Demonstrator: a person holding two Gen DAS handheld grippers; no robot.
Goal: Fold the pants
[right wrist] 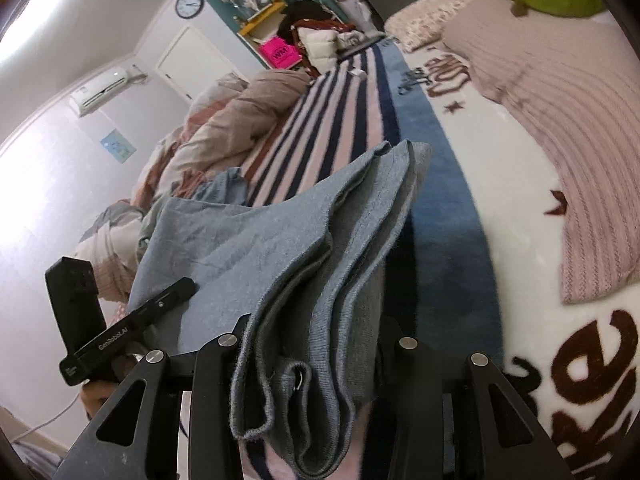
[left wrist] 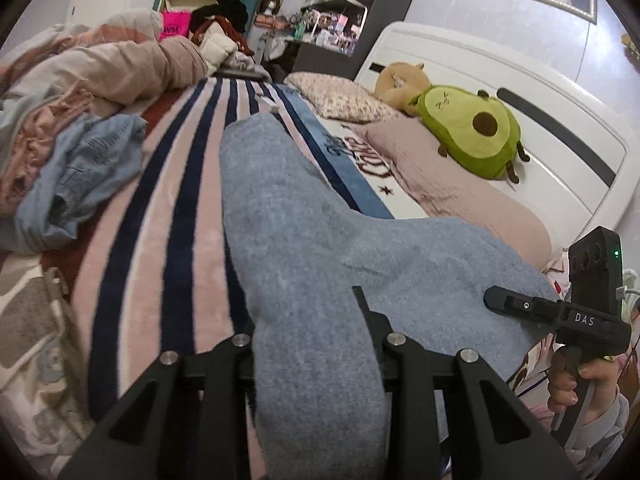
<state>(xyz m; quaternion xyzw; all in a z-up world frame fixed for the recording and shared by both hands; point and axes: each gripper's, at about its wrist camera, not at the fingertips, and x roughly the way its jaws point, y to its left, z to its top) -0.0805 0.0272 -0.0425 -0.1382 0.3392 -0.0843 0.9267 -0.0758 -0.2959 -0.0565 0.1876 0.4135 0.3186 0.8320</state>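
Left hand-held gripper (left wrist: 316, 364) clamped on grey-blue pants (left wrist: 304, 248); right hand-held gripper (right wrist: 316, 364) clamped on their bunched edge. Pants lifted above striped bed (left wrist: 160, 208).

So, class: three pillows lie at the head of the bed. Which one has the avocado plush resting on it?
The plain pink pillow nearest the camera; the avocado plush lies on it. The floral pillow carries nothing.

Left tool (left wrist: 316, 344) and right tool (right wrist: 316, 354) both clamped on cloth, pointing downward.
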